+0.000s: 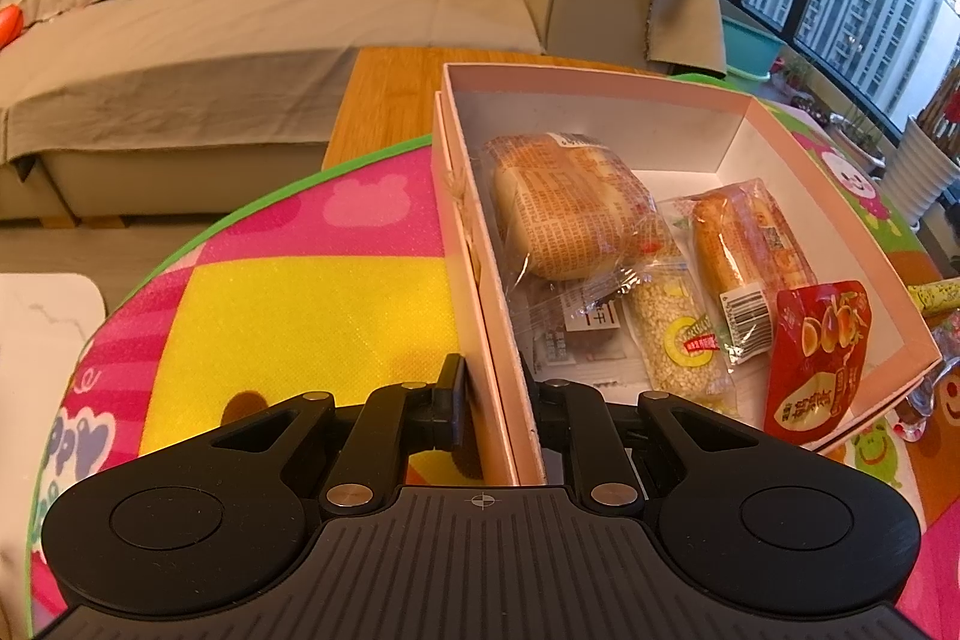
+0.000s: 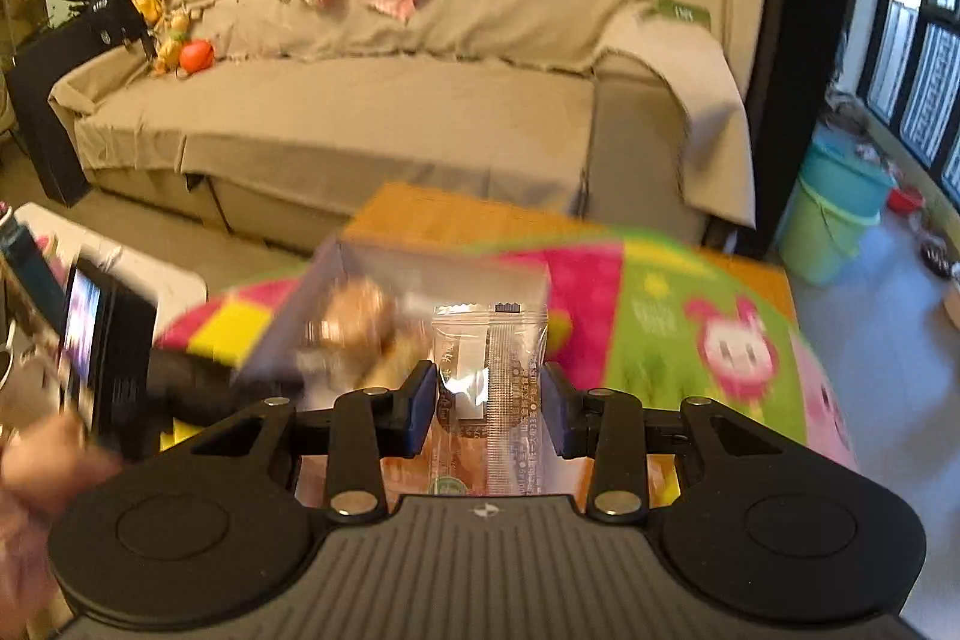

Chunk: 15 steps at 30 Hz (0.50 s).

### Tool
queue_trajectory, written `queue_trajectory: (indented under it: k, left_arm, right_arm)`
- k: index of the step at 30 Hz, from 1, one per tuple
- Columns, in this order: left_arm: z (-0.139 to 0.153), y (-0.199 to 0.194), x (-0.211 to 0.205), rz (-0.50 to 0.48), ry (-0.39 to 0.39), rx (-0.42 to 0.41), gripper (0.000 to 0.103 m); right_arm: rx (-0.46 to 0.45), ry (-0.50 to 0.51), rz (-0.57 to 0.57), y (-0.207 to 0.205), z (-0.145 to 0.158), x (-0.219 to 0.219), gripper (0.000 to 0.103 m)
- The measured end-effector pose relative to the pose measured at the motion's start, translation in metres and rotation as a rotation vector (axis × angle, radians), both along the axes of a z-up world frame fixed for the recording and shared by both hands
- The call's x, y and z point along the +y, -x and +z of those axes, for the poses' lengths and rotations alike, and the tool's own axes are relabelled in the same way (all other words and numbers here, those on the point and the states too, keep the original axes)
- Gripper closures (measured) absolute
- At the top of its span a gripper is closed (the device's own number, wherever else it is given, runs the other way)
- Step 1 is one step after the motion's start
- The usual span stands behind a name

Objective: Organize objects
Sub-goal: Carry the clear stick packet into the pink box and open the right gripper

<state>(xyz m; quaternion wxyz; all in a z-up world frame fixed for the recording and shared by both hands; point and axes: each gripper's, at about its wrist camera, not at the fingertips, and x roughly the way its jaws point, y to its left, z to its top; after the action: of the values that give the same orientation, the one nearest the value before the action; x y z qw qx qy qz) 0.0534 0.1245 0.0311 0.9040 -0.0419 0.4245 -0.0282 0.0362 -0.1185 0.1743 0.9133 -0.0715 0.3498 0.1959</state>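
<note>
Pink cardboard sat pinched in the left gripper (image 1: 492, 400), whose fingers (image 1: 449, 400) straddled the near wall of the open pale-pink cardboard box (image 1: 480, 280), one outside, one inside. That grip looked meant to steady the box while it was filled. Over on the right, the right gripper (image 2: 489, 409) held a clear plastic snack packet with printed text (image 2: 489, 370) upright between its blue-padded fingers (image 2: 423, 403), closed narrow on the wrapper, above the bright cartoon-print play mat (image 2: 690, 334) that covered the table; everything beyond the packet was blurred in that view.

Inside the box, nearest the left gripper, lay a small flat clear-wrapped packet (image 1: 570, 334) and a sesame-coloured bar in clear wrap with a yellow label (image 1: 678, 340), beside a red foil pouch (image 1: 819, 358) leaning on the near right wall. Farther in rested a round bun in printed clear wrap (image 1: 570, 214) and a long bread roll with a barcode sticker (image 1: 744, 250), side by side. The far end of the box was bare, likely the room left for the held packet. Beyond the wooden table (image 1: 390, 100) stood the beige cloth-covered sofa (image 1: 270, 10).
</note>
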Motion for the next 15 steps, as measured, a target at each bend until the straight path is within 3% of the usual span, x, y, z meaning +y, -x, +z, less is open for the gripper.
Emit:
queue_trajectory:
  k: [9,15]
  left_arm:
    - [-0.001,0.0,0.001,-0.005,0.005,-0.001,0.086]
    - [-0.001,0.0,0.001,0.0,0.011,-0.003,0.086]
  right_arm:
    - [0.054,-0.111,-0.013,-0.072,-0.003,0.049,0.066]
    - [0.103,-0.186,-0.021,-0.095,-0.014,0.05,0.063]
